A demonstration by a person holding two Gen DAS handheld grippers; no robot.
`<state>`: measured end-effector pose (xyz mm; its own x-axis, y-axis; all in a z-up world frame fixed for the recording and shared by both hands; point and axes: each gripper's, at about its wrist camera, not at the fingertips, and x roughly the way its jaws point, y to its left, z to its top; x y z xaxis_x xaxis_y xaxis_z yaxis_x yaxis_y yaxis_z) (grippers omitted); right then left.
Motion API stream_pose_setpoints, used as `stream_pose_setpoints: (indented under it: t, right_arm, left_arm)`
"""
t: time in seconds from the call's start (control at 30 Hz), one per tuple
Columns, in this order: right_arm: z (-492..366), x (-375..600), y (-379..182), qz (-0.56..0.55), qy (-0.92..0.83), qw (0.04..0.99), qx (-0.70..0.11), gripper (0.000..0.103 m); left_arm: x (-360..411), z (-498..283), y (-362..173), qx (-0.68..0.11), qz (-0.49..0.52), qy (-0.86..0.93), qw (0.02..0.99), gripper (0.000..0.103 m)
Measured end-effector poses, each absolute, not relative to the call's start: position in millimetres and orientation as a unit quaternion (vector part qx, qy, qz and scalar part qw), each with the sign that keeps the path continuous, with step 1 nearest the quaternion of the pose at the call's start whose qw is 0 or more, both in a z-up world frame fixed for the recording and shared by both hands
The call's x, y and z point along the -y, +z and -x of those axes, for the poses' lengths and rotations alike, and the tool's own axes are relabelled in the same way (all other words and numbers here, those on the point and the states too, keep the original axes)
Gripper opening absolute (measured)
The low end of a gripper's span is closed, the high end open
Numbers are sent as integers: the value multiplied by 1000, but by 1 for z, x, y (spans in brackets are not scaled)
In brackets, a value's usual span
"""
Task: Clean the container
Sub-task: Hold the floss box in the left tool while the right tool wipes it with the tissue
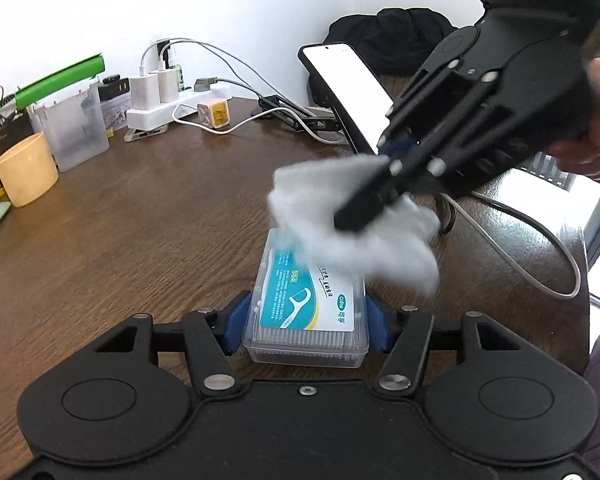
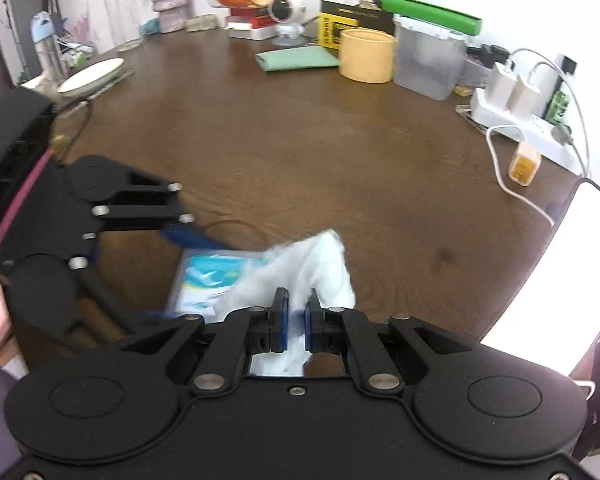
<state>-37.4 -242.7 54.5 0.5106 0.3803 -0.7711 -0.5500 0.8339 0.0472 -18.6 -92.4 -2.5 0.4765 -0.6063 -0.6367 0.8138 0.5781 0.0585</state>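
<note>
The left gripper [image 1: 306, 312] is clamping the clear floss-pick container [image 1: 308, 304] between its blue pads on the wooden table [image 1: 140, 220]. Just beyond, the right gripper [image 2: 296, 320] is pinching a white tissue [image 2: 300, 272], pressing it against the container's far lid.

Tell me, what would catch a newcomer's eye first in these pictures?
Probably the fluffy white cloth, pinched in the right gripper and blurred over the far end of a small clear floss-pick box with a teal label. The left gripper clamps that box by its sides on the dark wooden table. Next, the glowing white phone screen propped up behind them.
</note>
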Motion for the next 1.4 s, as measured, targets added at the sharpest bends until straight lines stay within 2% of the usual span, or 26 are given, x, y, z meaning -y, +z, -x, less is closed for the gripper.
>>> stream_pose_setpoints:
  t: [0.17,0.43,0.63,0.77,0.87,1.0,1.1,1.2,1.4]
  right_arm:
    - [43,201,50,120,335,845,-399,8]
    - [11,234,51,91,267,873,-397,8]
    - [37,218,49,96,334,847,-401,8]
    - [28,215,46,132,330,861,-364,8]
    - [21,224,43,205,291,875,-329,8]
    - [12,245,53,185,333,863,-332,8]
    - [21,245,54,277,336,864,-252,8]
    - [19,254,53,313,334,864,-210,8]
    - [20,263,49,316,322,869,-204,8]
  left_arm:
    - [94,23,-3,-282,-184,-417,844,57]
    - [94,20,-2,-291,-174,-413,845,57]
    - [101,10,-3,-294,-171,-408,847,57]
    - [98,4,-3,-296,-167,-388,857,57]
    - [106,-12,-2,-295,-165,-370,865,57]
    - [126,-29,-2,-288,-169,-371,866,57]
    - [136,-32,-2,-284,-177,-376,864,57]
    - [135,-31,-3,-289,-175,-372,864,57]
    - [130,-27,-3,-300,-164,-367,865,57]
